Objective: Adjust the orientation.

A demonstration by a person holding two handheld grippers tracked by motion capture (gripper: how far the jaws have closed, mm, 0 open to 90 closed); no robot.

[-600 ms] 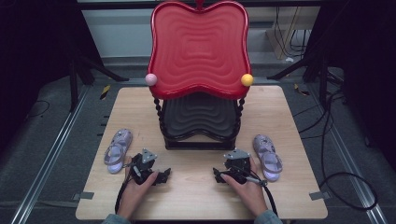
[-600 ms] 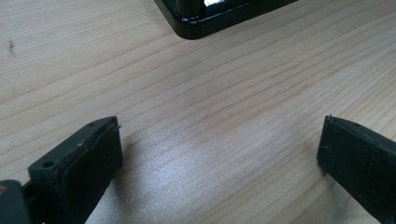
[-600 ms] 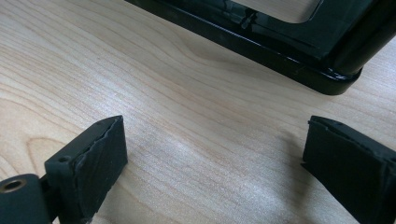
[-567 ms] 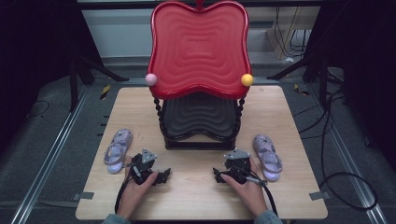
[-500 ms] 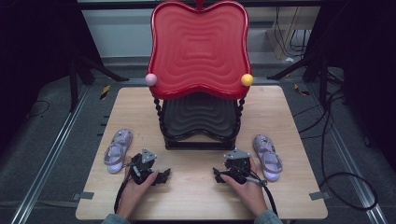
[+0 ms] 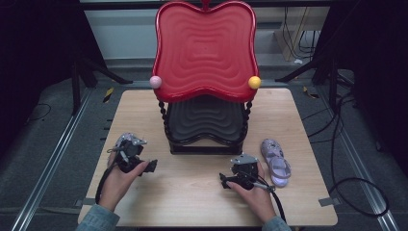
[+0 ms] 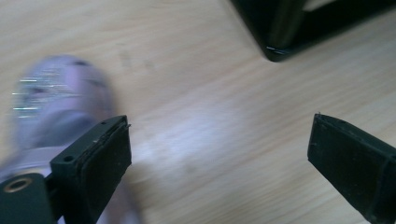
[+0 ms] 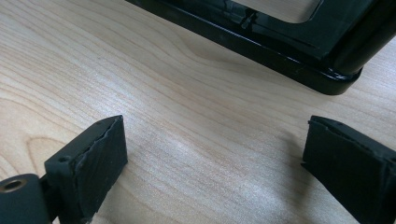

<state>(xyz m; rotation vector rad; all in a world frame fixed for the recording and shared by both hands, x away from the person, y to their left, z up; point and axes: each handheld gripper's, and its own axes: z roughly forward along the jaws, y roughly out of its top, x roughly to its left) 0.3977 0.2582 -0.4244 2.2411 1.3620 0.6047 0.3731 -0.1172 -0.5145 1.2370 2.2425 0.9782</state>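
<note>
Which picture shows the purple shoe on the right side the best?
The high view: the right purple sandal lies whole and sharp on the table, beside the right gripper. The left gripper view catches a blurred purple sandal, the other one.

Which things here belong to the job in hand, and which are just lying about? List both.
In the job:
- left gripper, open, over the left sandal
- right gripper, open, empty
- right sandal on the table
- two-tier rack: red upper tray, black lower tray

Lying about:
- cables on the floor
- black stands behind the table
</note>
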